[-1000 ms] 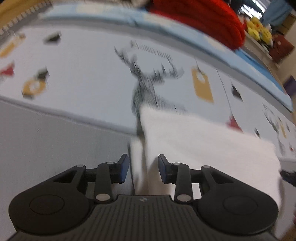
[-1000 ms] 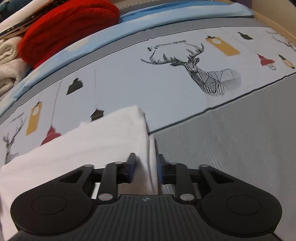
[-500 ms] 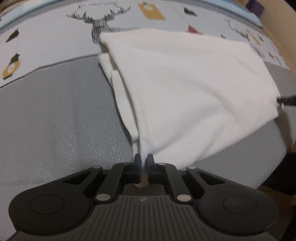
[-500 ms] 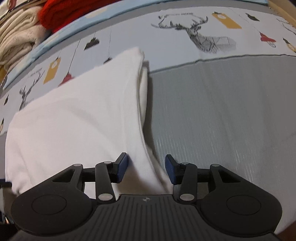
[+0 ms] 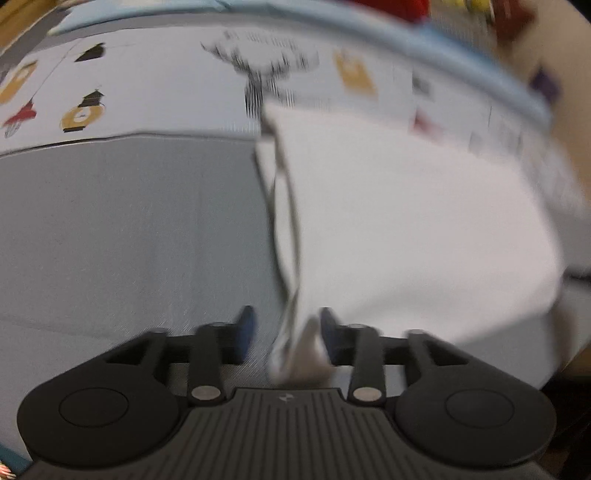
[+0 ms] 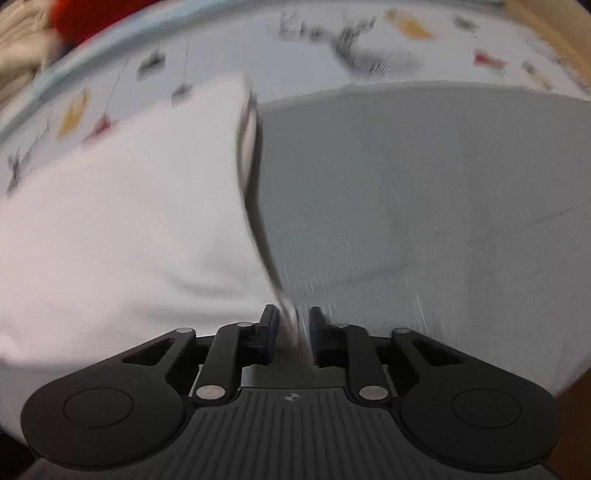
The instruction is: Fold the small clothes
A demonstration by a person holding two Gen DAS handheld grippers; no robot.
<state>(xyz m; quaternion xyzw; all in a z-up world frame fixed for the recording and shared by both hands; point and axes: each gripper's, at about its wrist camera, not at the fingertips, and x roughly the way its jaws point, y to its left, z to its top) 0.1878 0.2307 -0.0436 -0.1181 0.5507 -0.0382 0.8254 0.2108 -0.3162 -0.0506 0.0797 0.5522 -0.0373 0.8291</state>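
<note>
Your left gripper (image 5: pixel 284 328) has its jaws apart, with the near left corner of the folded white garment (image 5: pixel 406 229) lying loose between them. The garment rests on the grey part of a printed bed sheet (image 5: pixel 129 221), a deer drawing (image 5: pixel 266 70) beyond it. Your right gripper (image 6: pixel 291 326) straddles the garment's (image 6: pixel 122 221) near right corner, jaws narrowly apart, pads not pressing the cloth. Both views are blurred.

- Bare grey sheet (image 5: pixel 129 229) is lying to the left of the white garment (image 5: pixel 406 229), giving open passage.
- Grey sheet (image 6: pixel 424 203) right of the garment (image 6: pixel 129 221) is offering room too.
- Red fabric (image 6: pixel 81 14) is blocking the far edge.
</note>
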